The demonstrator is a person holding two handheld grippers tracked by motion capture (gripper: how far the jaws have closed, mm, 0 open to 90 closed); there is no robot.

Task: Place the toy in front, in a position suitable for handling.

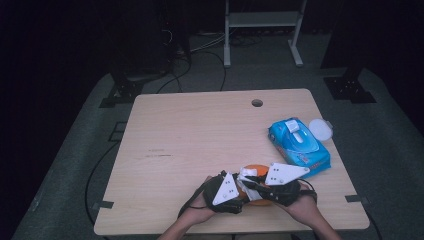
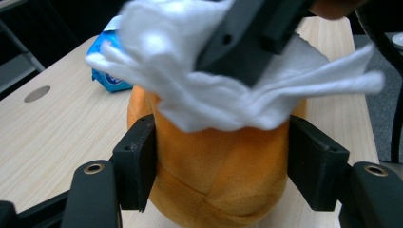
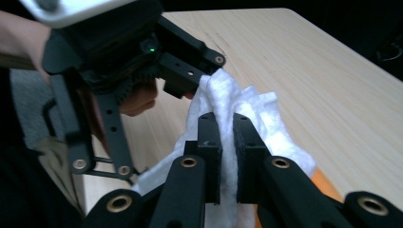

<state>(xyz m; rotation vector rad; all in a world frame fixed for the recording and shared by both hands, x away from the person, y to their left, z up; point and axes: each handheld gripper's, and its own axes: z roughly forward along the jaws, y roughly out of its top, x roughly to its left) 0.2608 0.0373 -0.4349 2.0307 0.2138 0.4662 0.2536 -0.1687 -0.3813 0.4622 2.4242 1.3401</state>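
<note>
The left tongs (image 2: 221, 166) are clamped on an orange soft object (image 2: 218, 166); the two black pads press its sides, one on each side, and the object stands on the counter (image 2: 57, 137) between them. The right tongs (image 3: 227, 142) are closed tightly on a white wipe (image 3: 247, 114), so that only a thin fold of it passes between the pads. In the left gripper view, the wipe (image 2: 190, 95) lies over the top of the orange object, just above the left tongs, and the right tongs hold it there from above. In the high view, both tongs are together near the front edge of the counter, with the left tongs (image 1: 239, 192) just beside the right tongs (image 1: 250, 181). Beyond the right tongs, well apart from them, lies a blue wipes pack (image 1: 299, 147), and a round white lid (image 1: 320, 129) is just beside that pack.
</note>
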